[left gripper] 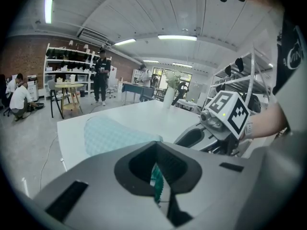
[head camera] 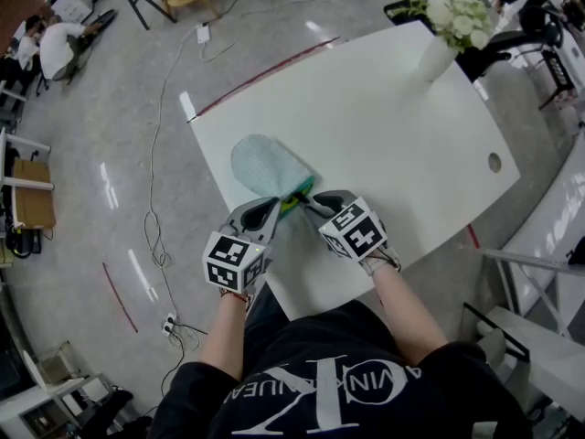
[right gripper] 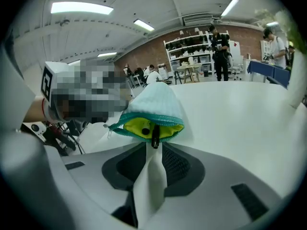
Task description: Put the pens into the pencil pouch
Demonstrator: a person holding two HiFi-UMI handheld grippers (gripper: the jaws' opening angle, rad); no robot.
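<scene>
**both grippers at the mouth of the pencil pouch, one pen end showing**

left gripper point(left gripper: 158, 178): jaws clenched, with the teal zipper edge of the pencil pouch point(left gripper: 115, 135) pinched between them. right gripper point(right gripper: 152, 153): jaws released and standing apart, a strip of white desk point(right gripper: 240, 114) visible through the gap, and no pad pressing on anything. just beyond the right jaw tips, the black end of a pen point(right gripper: 155, 136) sticks out of the pouch's open mouth, set against the yellow lining point(right gripper: 132, 125). a small dark round spot point(right gripper: 143, 131) sits in the lining just beside the pen; what it is cannot be told.

seen from the head view, the two grippers meet tip to tip at the pouch mouth, left and right close together. each carries its marker cube point(head camera: 233, 262) at the rear, held on a bare forearm.

the pouch lies flat on the desk near its left edge, about midway along that edge. its rounded closed end points toward the far left corner, and its open mouth faces the near left corner, where the person stands. the rest of the pen is hidden inside the pouch.

at the far right corner of the desk stands a white vase point(head camera: 437, 58) with pale flowers point(head camera: 462, 16), well apart from the pouch. a small round hole point(head camera: 494, 162) marks the desk near its right edge.
</scene>
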